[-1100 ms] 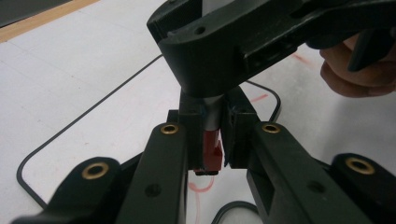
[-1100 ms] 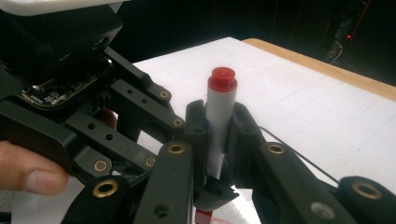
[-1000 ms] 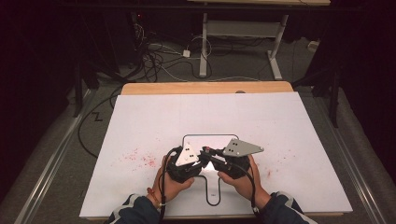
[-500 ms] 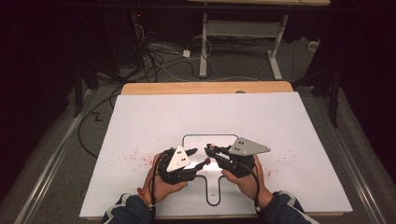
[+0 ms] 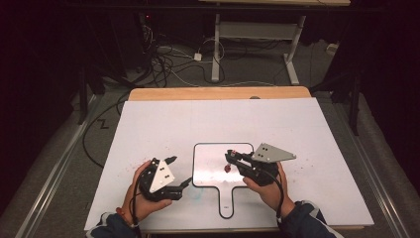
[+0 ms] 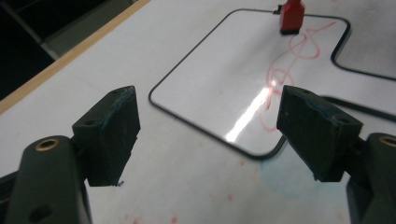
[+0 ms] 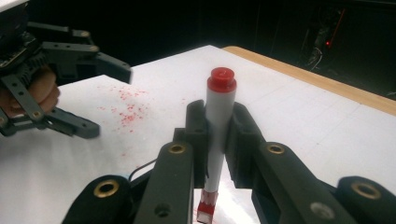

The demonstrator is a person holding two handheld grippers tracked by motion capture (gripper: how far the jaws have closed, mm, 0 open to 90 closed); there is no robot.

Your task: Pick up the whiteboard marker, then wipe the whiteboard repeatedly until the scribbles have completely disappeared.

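My right gripper (image 5: pixel 231 157) is shut on a white marker (image 7: pixel 219 112) with red ends, held upright over the small black-rimmed whiteboard (image 5: pixel 210 161). The marker's lower red end (image 6: pixel 291 16) is at the board's surface, beside a red scribble (image 6: pixel 280 70). My left gripper (image 5: pixel 181 170) is just left of the board, above the white table cover. Its jaws have just been opening and now stand open with nothing between them (image 6: pixel 210 135). From the right gripper view, the left gripper (image 7: pixel 105 100) is off to the left, apart from the marker.
Red specks (image 5: pixel 136 163) dot the white table cover (image 5: pixel 297 129) around the board. A wooden table edge (image 5: pixel 218 93) runs along the far side. Beyond it, cables (image 5: pixel 168 64) and desk legs (image 5: pixel 216 54) are on the floor.
My left gripper has drawn away to the left from the right gripper and the marker, off the whiteboard, and its jaws have opened. The right gripper has kept its place with the marker.
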